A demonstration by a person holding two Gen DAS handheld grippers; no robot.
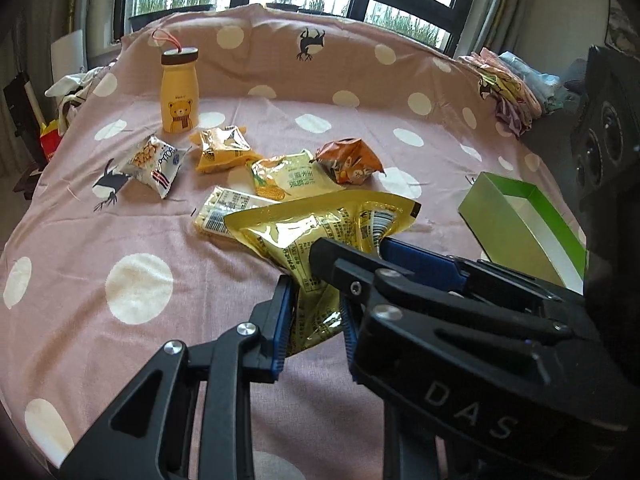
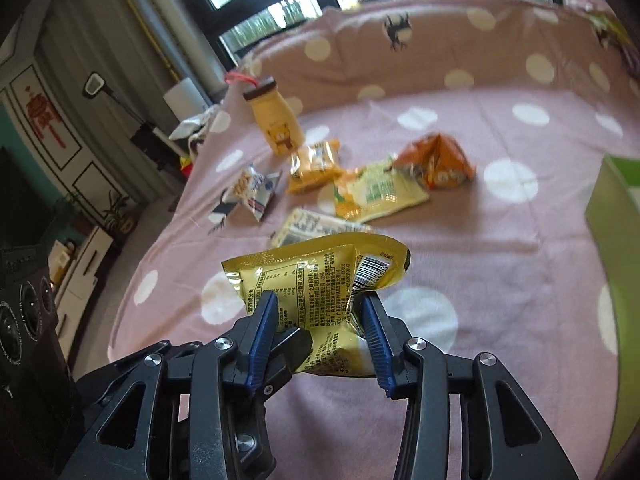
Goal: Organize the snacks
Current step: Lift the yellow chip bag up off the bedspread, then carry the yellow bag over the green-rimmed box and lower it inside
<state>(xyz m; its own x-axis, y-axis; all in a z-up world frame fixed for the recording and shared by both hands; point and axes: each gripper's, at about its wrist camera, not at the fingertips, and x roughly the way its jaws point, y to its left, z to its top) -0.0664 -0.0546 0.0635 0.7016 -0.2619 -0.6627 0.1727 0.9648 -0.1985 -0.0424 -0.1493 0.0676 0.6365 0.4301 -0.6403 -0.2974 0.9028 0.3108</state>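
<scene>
Two grippers share one yellow snack packet (image 2: pixel 316 280), lifted above the pink spotted sheet (image 1: pixel 120 240): our left gripper (image 1: pixel 316 320) is pinched narrow on it, and our right gripper (image 2: pixel 320 320) clasps its lower end. Opposing pulls could tear the foil, we judge, or drop it short of the green box (image 1: pixel 512 220).

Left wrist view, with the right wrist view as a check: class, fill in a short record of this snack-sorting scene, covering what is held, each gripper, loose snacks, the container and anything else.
Held item: crinkled yellow foil snack packet
Left gripper: shut on the packet's near end
Right gripper: shut on the same packet
Loose snack packets: five, on the pink white-dotted cloth
Container: open green cardboard box, right side, no snack visible inside
Other: yellow bear-print bottle, upright behind the snacks
</scene>
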